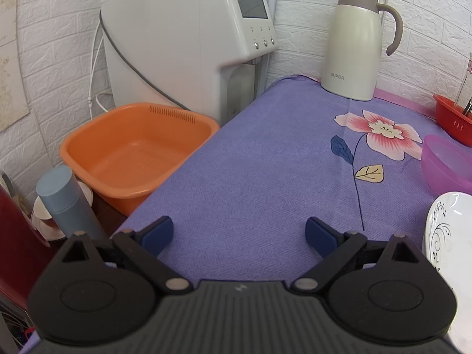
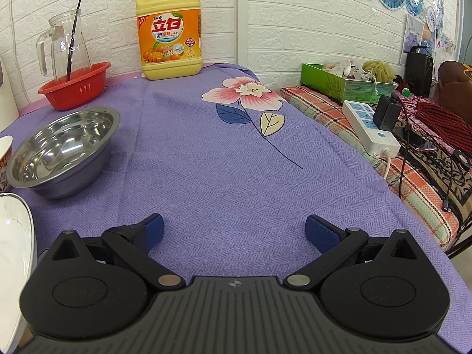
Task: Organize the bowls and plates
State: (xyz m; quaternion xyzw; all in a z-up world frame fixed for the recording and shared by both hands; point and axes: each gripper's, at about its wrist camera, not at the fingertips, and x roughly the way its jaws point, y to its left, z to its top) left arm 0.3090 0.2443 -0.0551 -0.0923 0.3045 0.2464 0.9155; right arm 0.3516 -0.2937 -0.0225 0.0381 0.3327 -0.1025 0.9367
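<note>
Right wrist view puts the steel bowl point(image 2: 62, 150) at our left on the purple cloth point(image 2: 224, 171), with a white plate point(image 2: 13, 250) nearer at the left edge; the left wrist view shows that white plate point(image 1: 445, 230) beside a pink bowl point(image 1: 448, 165). Our right gripper point(image 2: 233, 231) and left gripper point(image 1: 239, 234) both hover over bare cloth, jaws spread wide and empty. We judge the best start is taking the steel bowl by its rim, squarely, keeping clear of the red basket point(image 2: 73, 88) behind.

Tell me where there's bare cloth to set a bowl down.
Free: the cloth ahead of the open right gripper, between the steel bowl and the flower print; also ahead of the open left gripper. Crowded: the plate, steel bowl and red basket side.
</note>
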